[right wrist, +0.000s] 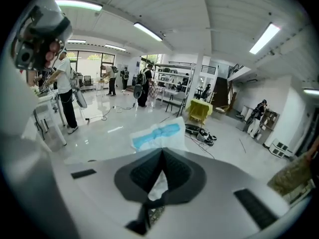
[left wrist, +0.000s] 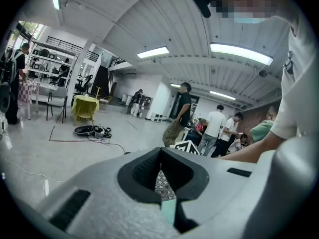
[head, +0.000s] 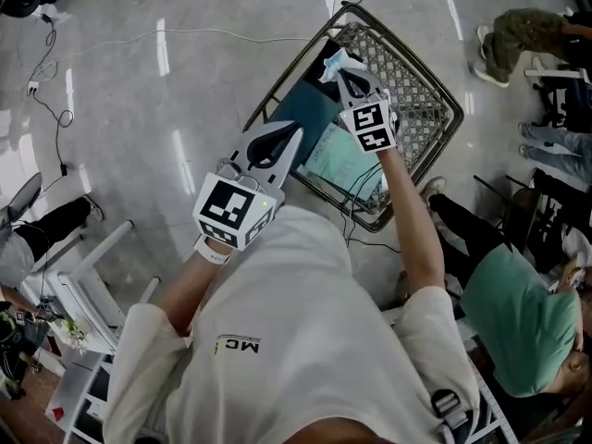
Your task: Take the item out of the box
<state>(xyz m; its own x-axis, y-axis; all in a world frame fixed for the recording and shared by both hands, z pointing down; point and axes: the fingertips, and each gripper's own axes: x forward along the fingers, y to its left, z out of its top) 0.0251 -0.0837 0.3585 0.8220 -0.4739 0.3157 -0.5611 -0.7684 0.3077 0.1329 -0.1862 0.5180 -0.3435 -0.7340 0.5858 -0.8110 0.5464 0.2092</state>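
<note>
Head view, far centre: pinches white-and-blue packet (head: 333, 61) in right gripper (head: 348, 78), jaws pressed together on its lower edge. Holds packet above wire box (head: 435, 95) on floor, apparently clear of rim. Right gripper view: same grip, packet standing up past closed tips. Holds left gripper (head: 294, 139) at near left edge of box, jaws pressed together, nothing between. Judged status: extraction nearly complete. Remaining, by judgement: carry packet aside and set down. Leaves teal flat item (head: 305, 109) and pale sheet (head: 338, 155) inside box.
</note>
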